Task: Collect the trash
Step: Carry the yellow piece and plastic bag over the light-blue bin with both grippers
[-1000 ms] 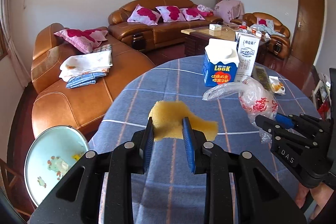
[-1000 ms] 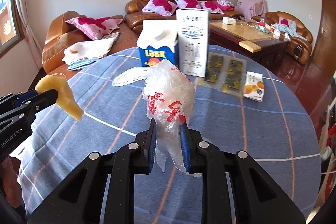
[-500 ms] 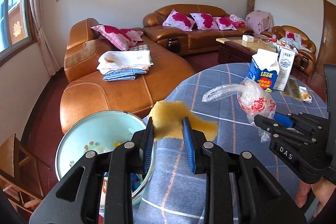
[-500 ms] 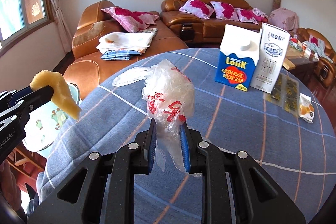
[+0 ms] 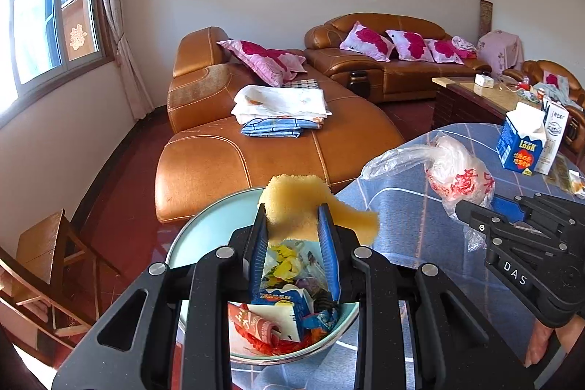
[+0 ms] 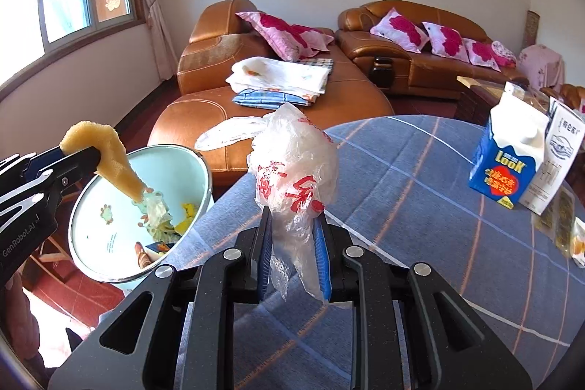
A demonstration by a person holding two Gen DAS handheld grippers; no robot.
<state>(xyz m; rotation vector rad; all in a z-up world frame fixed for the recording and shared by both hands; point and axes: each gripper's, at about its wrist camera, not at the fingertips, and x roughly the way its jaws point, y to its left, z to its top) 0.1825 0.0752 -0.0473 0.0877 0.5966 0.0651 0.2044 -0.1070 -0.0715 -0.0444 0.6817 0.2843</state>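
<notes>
My left gripper (image 5: 294, 218) is shut on a yellow sponge scrap (image 5: 292, 203) and holds it over a pale blue basin (image 5: 204, 225) with wrappers and cartons in it. The sponge (image 6: 109, 156) and basin (image 6: 109, 236) also show at the left of the right wrist view, beside the table's edge. My right gripper (image 6: 292, 225) is shut on a crumpled clear plastic bag with red print (image 6: 292, 167), held above the table's left edge. The bag (image 5: 453, 170) also shows in the left wrist view.
A round table with a blue checked cloth (image 6: 438, 207) holds a blue Look carton (image 6: 508, 156), a white carton (image 6: 559, 156) and small packets (image 6: 563, 218). Brown leather sofas (image 5: 256, 148) stand behind. A wooden chair (image 5: 47, 258) stands left of the basin.
Both grippers have swung left off the table. The sponge now hangs over the basin, which has come under my left gripper. The bag has followed to the table's left edge.
</notes>
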